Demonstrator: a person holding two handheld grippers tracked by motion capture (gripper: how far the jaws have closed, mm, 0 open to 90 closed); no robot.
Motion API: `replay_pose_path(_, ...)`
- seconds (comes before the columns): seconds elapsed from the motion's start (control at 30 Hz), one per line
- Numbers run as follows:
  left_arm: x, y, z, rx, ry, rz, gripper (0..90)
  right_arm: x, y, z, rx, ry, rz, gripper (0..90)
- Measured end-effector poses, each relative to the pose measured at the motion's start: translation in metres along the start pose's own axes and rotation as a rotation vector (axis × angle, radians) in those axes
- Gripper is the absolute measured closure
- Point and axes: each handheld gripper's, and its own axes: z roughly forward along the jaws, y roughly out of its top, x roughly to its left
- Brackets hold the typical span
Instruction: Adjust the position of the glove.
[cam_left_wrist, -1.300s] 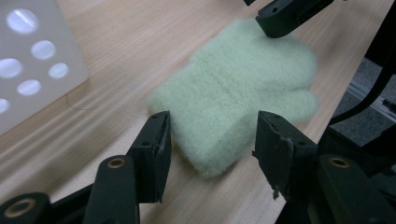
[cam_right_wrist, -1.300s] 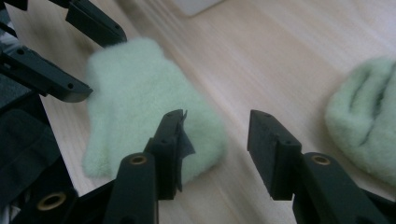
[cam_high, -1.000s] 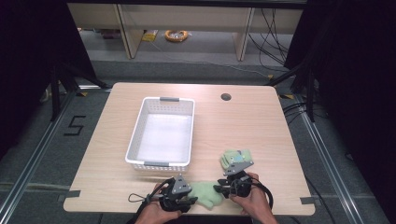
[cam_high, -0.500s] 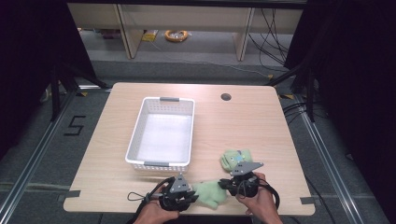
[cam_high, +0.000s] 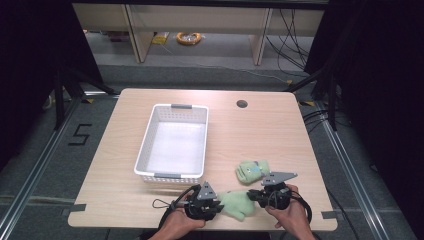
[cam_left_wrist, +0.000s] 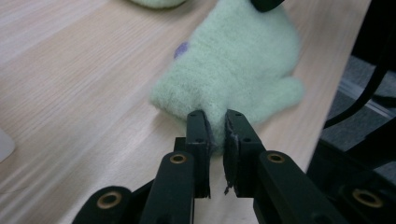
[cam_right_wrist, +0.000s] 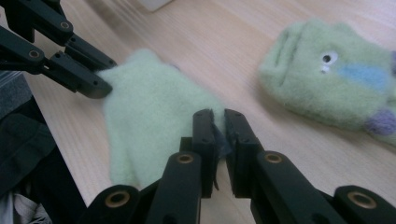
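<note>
A flat, fuzzy light-green mitten (cam_high: 236, 205) (cam_left_wrist: 233, 74) (cam_right_wrist: 149, 116) lies near the table's front edge, between my two grippers. My left gripper (cam_high: 218, 205) (cam_left_wrist: 215, 133) is shut on its left edge. My right gripper (cam_high: 253, 194) (cam_right_wrist: 217, 126) is shut on its right edge. In the right gripper view, the left gripper (cam_right_wrist: 95, 84) pinches the mitten's far tip. A second green mitten (cam_high: 251, 171) (cam_right_wrist: 334, 91), with a blue patch, a purple spot and an eye, lies just beyond, untouched.
A white perforated basket (cam_high: 145, 150) stands left of centre, a short way behind my left hand. The wooden table (cam_high: 260, 130) has a round cable hole (cam_high: 242, 104) at the back right. The front edge runs right under both hands.
Both grippers and the flat mitten between them have shifted slightly to the right along the front edge. The second mitten and the basket have not moved.
</note>
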Motion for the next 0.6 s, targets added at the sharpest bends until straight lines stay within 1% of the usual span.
replay_pose_path(0.03,0.001,-0.001,0.001,-0.001,0.006,-0.014,80.5,-0.001,0.001,0.000,0.031,-0.005,-0.013,84.0)
replay_pose_path(0.07,0.002,-0.001,0.001,-0.001,-0.003,-0.008,80.5,-0.001,0.001,0.000,0.031,-0.005,-0.013,84.0)
replay_pose_path(0.1,0.002,-0.001,0.000,-0.002,-0.005,-0.007,80.5,-0.001,-0.001,0.004,0.013,-0.013,-0.005,83.8)
replay_pose_path(0.13,0.001,-0.002,-0.001,-0.006,-0.002,-0.011,80.4,-0.001,-0.001,0.005,0.045,-0.016,0.004,83.5)
replay_pose_path(0.17,0.002,-0.002,-0.002,0.009,-0.007,0.003,80.3,-0.001,-0.002,0.007,0.032,-0.011,0.003,83.2)
replay_pose_path(0.2,0.002,-0.003,-0.002,0.008,-0.009,-0.003,80.0,-0.002,-0.002,0.007,0.037,-0.017,-0.012,82.9)
replay_pose_path(0.23,0.002,-0.003,-0.002,0.008,-0.009,-0.003,79.7,-0.002,-0.002,0.007,0.037,-0.017,-0.012,82.9)
replay_pose_path(0.27,0.002,-0.003,-0.002,0.009,-0.011,0.002,79.3,0.000,-0.004,0.009,0.055,-0.015,0.012,81.5)
replay_pose_path(0.3,0.002,-0.003,-0.002,0.009,-0.012,-0.003,78.4,0.000,-0.003,0.008,0.064,-0.015,0.008,80.5)
replay_pose_path(0.33,0.002,-0.003,-0.002,0.009,-0.014,-0.005,76.4,-0.001,-0.003,0.009,0.057,-0.008,0.000,78.8)
replay_pose_path(0.37,0.002,-0.003,-0.002,0.009,-0.014,-0.005,72.3,-0.001,-0.003,0.009,0.057,-0.008,0.000,78.8)
replay_pose_path(0.4,0.001,-0.003,-0.003,0.007,-0.011,-0.039,65.4,-0.002,-0.003,0.009,0.055,-0.031,0.016,71.8)
replay_pose_path(0.43,0.001,-0.003,-0.003,0.007,-0.011,-0.039,63.0,-0.002,-0.003,0.009,0.055,-0.031,0.016,71.8)
replay_pose_path(0.47,0.000,-0.003,-0.006,0.003,-0.019,-0.043,58.7,-0.002,-0.002,0.005,0.058,-0.022,0.029,66.8)
replay_pose_path(0.5,0.000,-0.003,-0.006,0.003,-0.019,-0.043,55.3,-0.002,-0.002,0.005,0.058,-0.022,0.029,66.8)
replay_pose_path(0.53,-0.001,-0.003,-0.009,0.005,-0.007,-0.026,52.4,-0.004,-0.001,0.001,0.014,-0.046,0.043,60.0)
replay_pose_path(0.57,-0.001,-0.002,-0.011,0.003,0.002,-0.020,52.4,-0.004,-0.001,0.001,0.014,-0.046,0.043,60.0)
replay_pose_path(0.6,-0.001,-0.002,-0.015,-0.014,0.016,-0.034,48.3,-0.008,0.002,-0.005,-0.003,-0.054,0.029,59.3)
